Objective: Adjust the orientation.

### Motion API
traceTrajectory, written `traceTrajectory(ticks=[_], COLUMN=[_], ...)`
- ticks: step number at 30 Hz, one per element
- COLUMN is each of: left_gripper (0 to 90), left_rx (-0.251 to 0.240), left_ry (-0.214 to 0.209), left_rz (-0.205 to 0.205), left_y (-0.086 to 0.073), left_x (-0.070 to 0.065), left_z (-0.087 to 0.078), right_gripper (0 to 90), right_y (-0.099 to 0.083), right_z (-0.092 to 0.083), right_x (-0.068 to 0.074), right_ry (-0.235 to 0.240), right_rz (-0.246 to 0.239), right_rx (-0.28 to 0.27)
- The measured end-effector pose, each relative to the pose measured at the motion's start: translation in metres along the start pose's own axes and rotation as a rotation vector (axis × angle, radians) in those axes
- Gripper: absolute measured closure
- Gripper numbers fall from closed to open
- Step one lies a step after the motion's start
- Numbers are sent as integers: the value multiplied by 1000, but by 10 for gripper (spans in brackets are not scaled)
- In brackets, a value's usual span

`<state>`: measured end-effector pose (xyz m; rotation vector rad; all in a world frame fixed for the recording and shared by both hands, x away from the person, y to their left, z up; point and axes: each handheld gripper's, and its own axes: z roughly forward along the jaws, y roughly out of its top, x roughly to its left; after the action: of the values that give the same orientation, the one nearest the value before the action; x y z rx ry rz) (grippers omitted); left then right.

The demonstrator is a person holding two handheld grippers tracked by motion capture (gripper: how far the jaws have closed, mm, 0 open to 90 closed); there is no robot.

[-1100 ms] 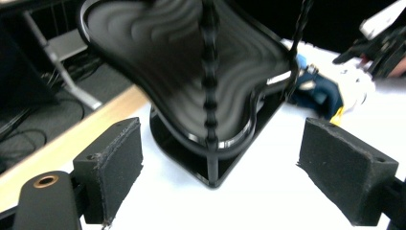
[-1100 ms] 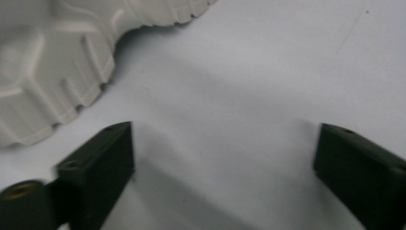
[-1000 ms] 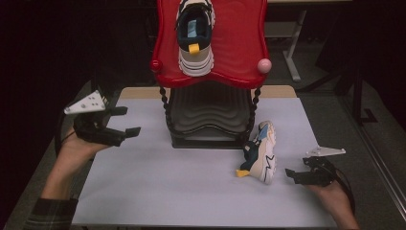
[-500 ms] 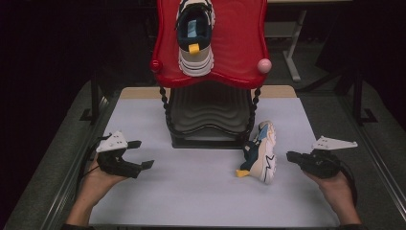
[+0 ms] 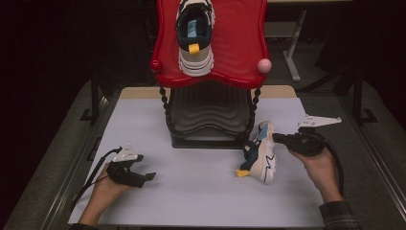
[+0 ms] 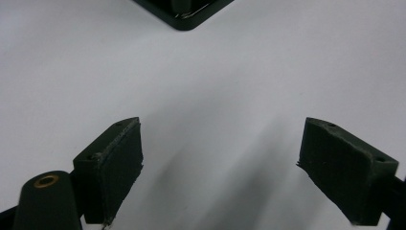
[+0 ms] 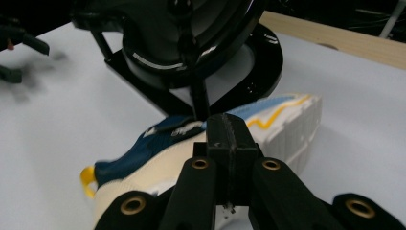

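high view overhead, gripper views near the table, sharing rack

Table with sneaker, stand

A glossy red wavy-edged shelf tops a black ribbed stand at twelve o'clock on the pale grey surface, carrying a second white-and-navy sneaker.

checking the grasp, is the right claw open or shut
Shut: the right claw has its jaws pressed together with no gap, just in front of the shoe.
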<state>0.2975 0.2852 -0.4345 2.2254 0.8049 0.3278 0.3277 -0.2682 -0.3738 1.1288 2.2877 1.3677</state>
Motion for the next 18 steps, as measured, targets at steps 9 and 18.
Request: traceTrajectory(ticks=[9,18], left_gripper=[143,140], left_rx=[7,5], left_ry=[4,4], left_rz=[15,16], left_y=[-16,-16], left_x=[6,5], left_z=[10,10], right_gripper=[896,898], right_y=[14,10], right_z=[22,18], right_x=[-15,-20], right_ry=[-58,-74], right_rz=[10,22], right_rx=[36,35])
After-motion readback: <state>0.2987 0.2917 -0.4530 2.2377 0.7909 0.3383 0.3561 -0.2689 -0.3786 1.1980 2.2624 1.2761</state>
